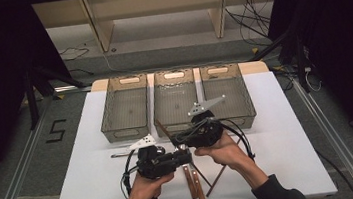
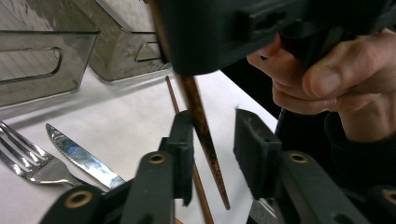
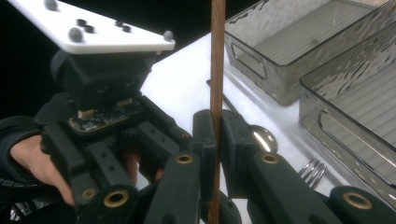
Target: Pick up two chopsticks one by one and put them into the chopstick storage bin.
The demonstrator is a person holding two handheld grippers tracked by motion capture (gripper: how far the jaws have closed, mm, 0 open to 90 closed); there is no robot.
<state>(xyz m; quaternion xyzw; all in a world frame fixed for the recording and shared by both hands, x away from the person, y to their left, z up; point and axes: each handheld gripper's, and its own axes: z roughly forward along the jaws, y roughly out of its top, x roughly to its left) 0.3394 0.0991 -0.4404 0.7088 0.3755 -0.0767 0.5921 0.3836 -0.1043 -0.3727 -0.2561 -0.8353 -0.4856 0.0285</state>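
Working over the white rectangular tabletop point(image 1: 289, 132), we are sitting below three smoky clear plastic bins point(image 1: 176, 99) lined across the upper middle of the high view. Low in the centre of that view our two black handheld tools are meeting. The right gripper point(image 3: 218, 128) is clenched on a thin brown wooden chopstick point(image 3: 217, 56), which is running straight up the middle of the right gripper view. The left gripper point(image 2: 212, 144) is coming at it from the side: in the left gripper view the chopstick point(image 2: 201, 126) is slanting from the upper centre down to the lower centre, its pointed tip low between the jaws. It is lying close against the left pad while the right pad is standing clear, so the jaws are not yet squeezing it. A second chopstick point(image 2: 173, 95), a steel knife point(image 2: 81, 156) and a steel fork point(image 2: 28, 156) are lying on the table at lower left. We judge a handover needs that last gap closed across the stick's long axis.
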